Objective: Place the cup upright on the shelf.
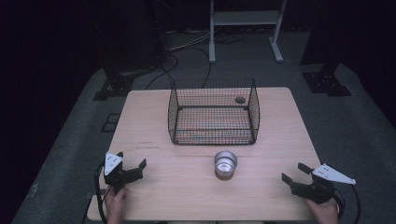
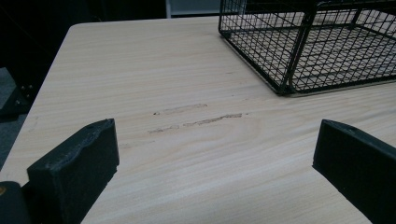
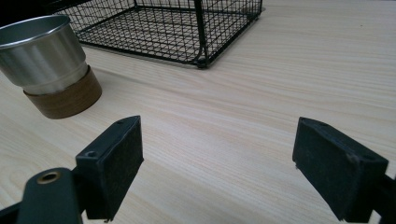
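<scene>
- Left gripper (image 1: 131, 164) sits at about 8 o'clock on the pale wooden table (image 1: 187, 196), held by the person's left hand (image 1: 115, 201); its jaws are spread wide with nothing between them.
- The left gripper view adds faint scuff marks (image 2: 196, 117) on the wood ahead of the jaws, and one corner of the black wire basket (image 2: 308, 42) at 1 o'clock.
- The wire basket (image 1: 213, 112) stands at the table's 12 o'clock side, open-topped.
- A metal cup (image 1: 225, 164) stands upright near the centre, just in front of the basket, apart from both grippers.
- The right gripper view shows the cup (image 3: 49, 60) has a brown band round its base.
- Right gripper (image 1: 294, 171) lies at 4 o'clock in the right hand (image 1: 324, 211), jaws released and empty.
</scene>
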